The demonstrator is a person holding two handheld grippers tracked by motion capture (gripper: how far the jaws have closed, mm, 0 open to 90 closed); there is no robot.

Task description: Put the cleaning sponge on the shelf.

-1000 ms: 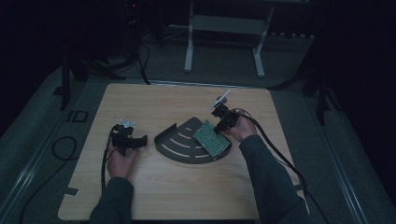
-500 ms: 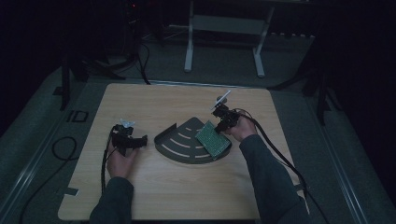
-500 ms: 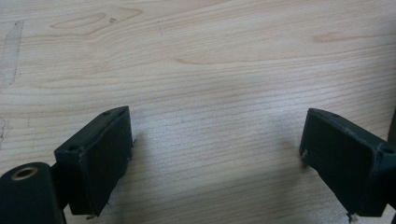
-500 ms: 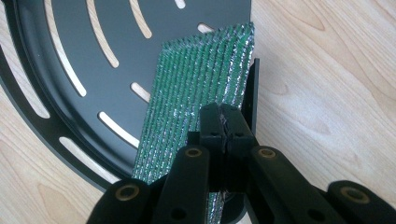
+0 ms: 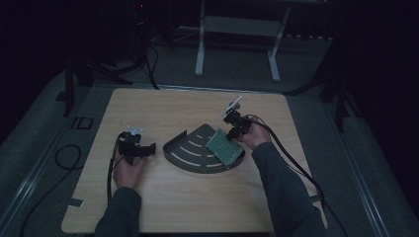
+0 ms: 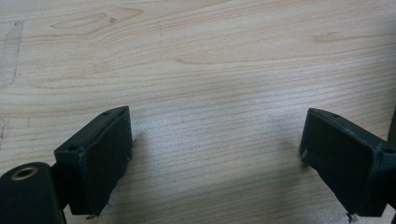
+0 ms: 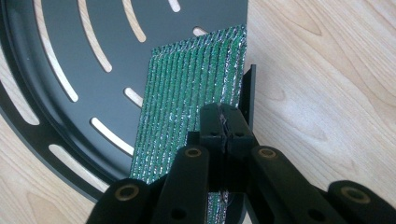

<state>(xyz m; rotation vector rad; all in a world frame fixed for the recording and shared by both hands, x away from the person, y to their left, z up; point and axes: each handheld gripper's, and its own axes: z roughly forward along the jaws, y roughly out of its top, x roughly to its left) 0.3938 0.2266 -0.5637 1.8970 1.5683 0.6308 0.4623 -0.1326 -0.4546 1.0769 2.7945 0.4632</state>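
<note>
The green circuit board [image 7: 196,88] sits tilted over the right-hand part of the dark fan-shaped tray [image 5: 190,150], its lower edge down near the tray's straight right edge and its upper face leaning up toward the back of the table. In the right gripper view the board's ribbed, silvery-green surface lies across the slotted tray floor, beside the short upright wall [image 7: 250,93] at that edge. The right gripper [image 7: 226,126] has its jaws pressed together on the near edge of the board, so the board is clamped and carried by it rather than resting free; whether the far edge already touches the tray floor is hard to tell. The tray itself lies near the middle of the wooden table [image 5: 148,207], curved rim toward the person. Judging by this, the board has been brought to the tray but is not yet laid flat or let go: what seems left is lowering it onto the slotted floor, opening the jaws and drawing the hand back. The left gripper [image 5: 141,148] rests low over bare wood toward the table's left edge, well apart from the tray, its jaws spread wide with nothing between them [image 6: 210,154].
</note>
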